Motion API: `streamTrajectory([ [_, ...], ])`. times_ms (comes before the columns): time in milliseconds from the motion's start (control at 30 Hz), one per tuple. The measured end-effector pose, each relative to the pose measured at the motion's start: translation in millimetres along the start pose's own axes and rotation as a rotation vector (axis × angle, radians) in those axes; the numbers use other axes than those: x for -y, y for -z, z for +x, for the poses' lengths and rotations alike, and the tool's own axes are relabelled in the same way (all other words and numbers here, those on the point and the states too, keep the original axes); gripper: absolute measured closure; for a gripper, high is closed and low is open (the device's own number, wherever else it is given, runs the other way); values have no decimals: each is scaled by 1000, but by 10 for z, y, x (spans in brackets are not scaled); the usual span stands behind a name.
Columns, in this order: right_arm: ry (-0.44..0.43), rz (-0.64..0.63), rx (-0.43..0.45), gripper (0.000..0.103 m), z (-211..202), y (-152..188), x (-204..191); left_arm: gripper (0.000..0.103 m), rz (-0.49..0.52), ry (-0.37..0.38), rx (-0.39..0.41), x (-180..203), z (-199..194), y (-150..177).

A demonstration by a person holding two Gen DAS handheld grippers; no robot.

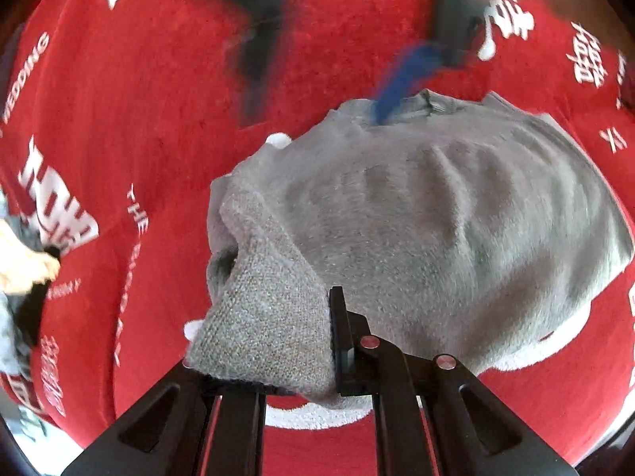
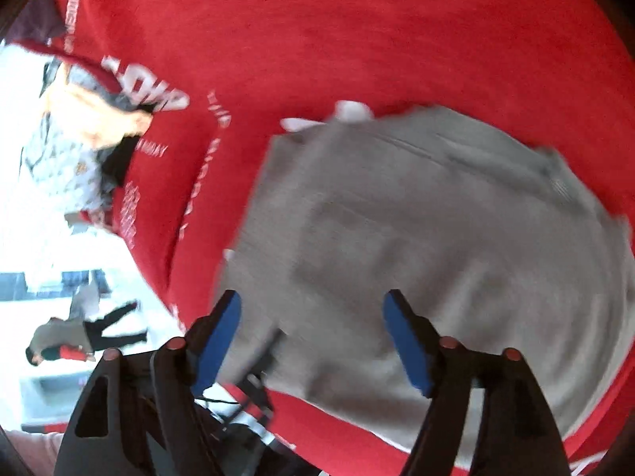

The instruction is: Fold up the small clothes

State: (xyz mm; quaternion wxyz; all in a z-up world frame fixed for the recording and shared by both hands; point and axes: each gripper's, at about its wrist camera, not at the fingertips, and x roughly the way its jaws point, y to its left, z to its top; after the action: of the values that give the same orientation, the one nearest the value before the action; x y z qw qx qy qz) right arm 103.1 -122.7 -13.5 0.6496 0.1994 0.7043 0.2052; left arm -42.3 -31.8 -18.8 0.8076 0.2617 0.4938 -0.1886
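Observation:
A grey knit garment (image 1: pixel 436 218) lies spread on a red cloth (image 1: pixel 158 99) with white lettering. My left gripper (image 1: pixel 332 317) is shut on a turned-up corner of it, and the lifted fabric drapes over and hides the left finger. In the right wrist view the same grey garment (image 2: pixel 436 238) fills the middle, blurred. My right gripper (image 2: pixel 311 305) hovers over its near edge, open, with nothing between its blue pads (image 2: pixel 408 345). The left wrist view shows that gripper as a blurred blue finger (image 1: pixel 401 83) at the garment's far edge.
A heap of other clothes (image 1: pixel 20 269) sits at the red cloth's left side, also in the right wrist view as a pile (image 2: pixel 79 150). Beyond the cloth's edge (image 2: pixel 158 277) lies a bright floor with a distant person (image 2: pixel 79 341). Black cables (image 2: pixel 246 392) hang below.

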Motion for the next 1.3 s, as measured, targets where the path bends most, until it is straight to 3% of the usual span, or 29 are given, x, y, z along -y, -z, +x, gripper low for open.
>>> streamTrajectory([
  [100,11,-71,-132,22,285,-232,-217,92,74,-17,27,102,-15,15],
  [167,83,-143,-217,22,518,-356,-392,92,91,-13,37,130,-30,27],
  [333,148,-190,-341,22,978,-557,-632,92,107,-19,53,142,-50,41],
  [567,354,-283,-379,22,1381,-589,-745,92,100,-14,58,143,-85,35],
  [600,375,-282,-370,26,1395,-591,-729,92,103,-15,57,144,-86,39],
  [633,400,-278,-360,47,1388,-587,-699,92,104,-16,56,144,-90,44],
  [667,402,-274,-350,75,1376,-585,-671,92,103,-15,55,130,-97,46],
  [733,352,-241,-300,89,1238,-570,-572,92,101,-7,59,87,-100,70],
  [1000,102,-152,-13,90,258,-248,-236,92,123,57,152,198,-537,-140],
  [1133,-8,-93,133,90,-287,7,33,92,167,108,215,463,-825,-337],
  [1300,-76,-40,291,90,-912,451,459,92,240,173,277,902,-1087,-540],
])
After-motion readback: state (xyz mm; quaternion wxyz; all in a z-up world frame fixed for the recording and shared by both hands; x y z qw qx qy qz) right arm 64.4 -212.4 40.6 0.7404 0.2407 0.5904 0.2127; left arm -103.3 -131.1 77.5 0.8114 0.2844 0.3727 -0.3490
